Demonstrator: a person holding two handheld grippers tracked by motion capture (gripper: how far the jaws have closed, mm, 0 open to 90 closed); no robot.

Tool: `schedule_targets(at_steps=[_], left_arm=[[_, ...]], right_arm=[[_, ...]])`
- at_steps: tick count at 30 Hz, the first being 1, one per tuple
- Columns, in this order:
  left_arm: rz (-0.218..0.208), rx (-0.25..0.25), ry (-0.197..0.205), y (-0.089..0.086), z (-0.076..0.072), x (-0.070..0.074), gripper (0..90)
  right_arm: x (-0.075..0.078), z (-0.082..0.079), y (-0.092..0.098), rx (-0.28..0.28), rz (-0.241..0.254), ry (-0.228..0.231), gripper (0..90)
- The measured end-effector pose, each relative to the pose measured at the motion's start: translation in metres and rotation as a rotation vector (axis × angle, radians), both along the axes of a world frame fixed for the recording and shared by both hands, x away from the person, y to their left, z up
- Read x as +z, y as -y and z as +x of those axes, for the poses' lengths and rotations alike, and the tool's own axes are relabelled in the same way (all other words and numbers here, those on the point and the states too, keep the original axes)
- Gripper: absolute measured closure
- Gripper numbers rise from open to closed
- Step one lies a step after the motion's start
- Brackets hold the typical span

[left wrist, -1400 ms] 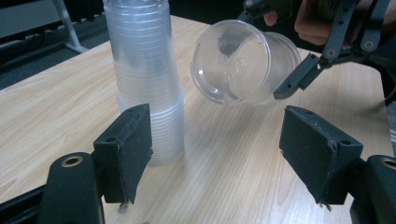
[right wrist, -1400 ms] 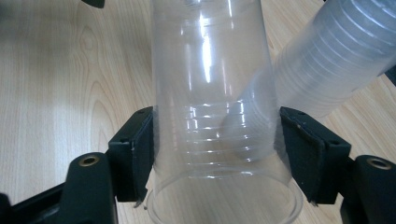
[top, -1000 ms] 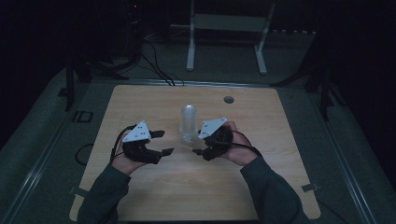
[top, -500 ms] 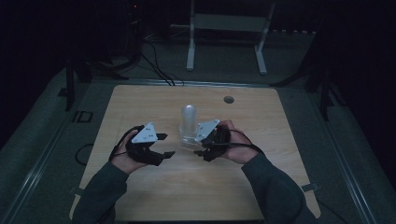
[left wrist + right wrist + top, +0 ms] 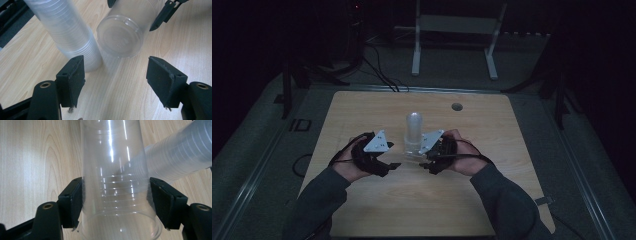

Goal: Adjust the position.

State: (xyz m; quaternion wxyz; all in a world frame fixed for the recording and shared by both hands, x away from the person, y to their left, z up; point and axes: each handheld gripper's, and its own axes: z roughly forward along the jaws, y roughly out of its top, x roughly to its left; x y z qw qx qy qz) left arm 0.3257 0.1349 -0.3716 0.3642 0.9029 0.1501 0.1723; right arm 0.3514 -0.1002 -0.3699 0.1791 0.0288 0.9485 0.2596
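One cup stack (image 5: 413, 131), one single cup (image 5: 117, 182).

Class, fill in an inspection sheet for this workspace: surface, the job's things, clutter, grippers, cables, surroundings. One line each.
Surface: light wooden table, bare apart from the items below.
Job's things: stack of clear cups upright at centre; single clear cup lying level beside it.
Clutter: small dark round spot on the far table; what it is cannot be told.
Grippers: right gripper shut on the single clear cup; left gripper open, its jaws have just been closing with nothing between them.
Cables: cables on the floor beyond.
Surroundings: dark room, white stand behind.
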Motion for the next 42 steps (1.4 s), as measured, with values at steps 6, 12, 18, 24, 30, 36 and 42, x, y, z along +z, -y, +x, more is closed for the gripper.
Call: schedule_targets(at_steps=[6,12,18,24,30,36,42], left_arm=[[0.039,-0.010,0.008,0.006,0.001,0.003,30.5],[0.090,-0.015,0.014,0.011,0.001,0.003,29.7],[0.139,-0.021,0.018,0.015,0.001,0.000,29.6],[0.187,-0.025,0.032,0.018,-0.001,-0.001,29.7],[0.241,-0.029,0.044,0.025,-0.003,-0.002,30.6],[0.277,-0.038,0.050,0.029,-0.003,-0.004,30.8],[0.318,-0.055,0.053,0.032,-0.004,-0.005,31.5]], right_arm=[[0.000,0.000,0.000,0.004,-0.035,0.006,31.3],[-0.001,0.000,0.000,0.002,-0.054,0.017,31.3],[-0.004,0.000,-0.004,0.013,-0.077,0.024,31.3],[-0.006,-0.001,-0.006,0.018,-0.089,0.026,31.3],[-0.009,-0.004,-0.011,0.034,-0.125,0.031,31.3],[-0.012,-0.006,-0.015,0.052,-0.159,0.048,31.4],[-0.015,-0.007,-0.019,0.060,-0.172,0.048,31.4]])
